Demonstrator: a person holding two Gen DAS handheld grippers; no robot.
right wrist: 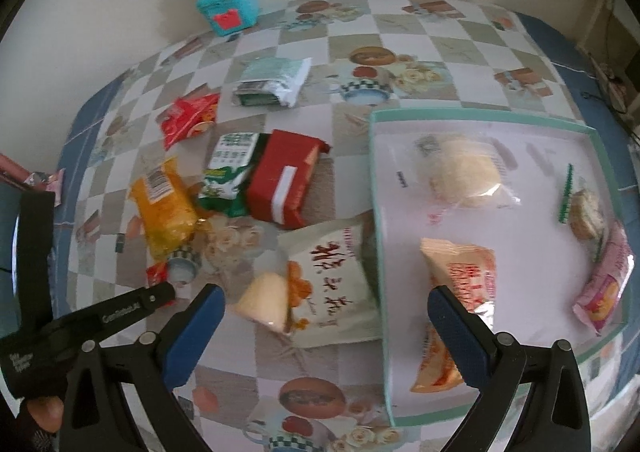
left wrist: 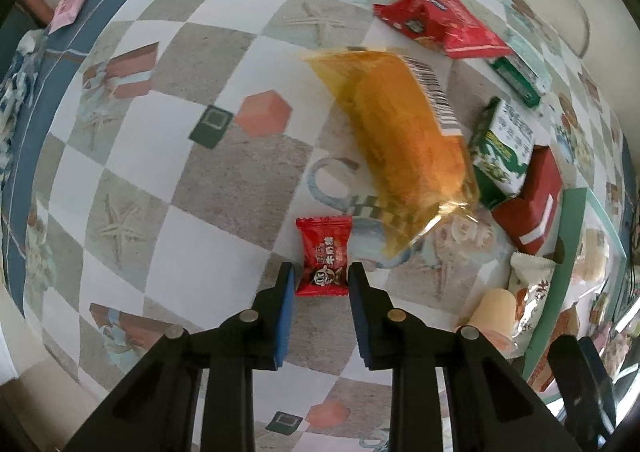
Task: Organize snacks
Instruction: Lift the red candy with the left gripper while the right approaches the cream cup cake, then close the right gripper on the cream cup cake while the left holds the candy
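Note:
A small red candy (left wrist: 323, 256) lies on the checked tablecloth. My left gripper (left wrist: 322, 276) points straight down on it, and both blue pads press its lower sides. In the right wrist view the candy (right wrist: 157, 274) peeks out beside one black finger (right wrist: 158, 296) of that gripper. My right gripper (right wrist: 324, 292) stands wide open and holds nothing. It hovers over a white snack bag (right wrist: 336, 292) and the left wall of the teal tray (right wrist: 380, 211). The tray holds a wrapped bun (right wrist: 464, 171), an orange-red pack (right wrist: 460, 280) and a pink pack (right wrist: 604, 284).
Loose on the cloth left of the tray are a yellow bread pack (right wrist: 164, 207), a green-white pack (right wrist: 228, 171), a red box (right wrist: 284, 179), a red bag (right wrist: 190, 117), a pale green pack (right wrist: 272, 81) and a jelly cup (right wrist: 264, 300). A teal box (right wrist: 230, 7) stands at the wall.

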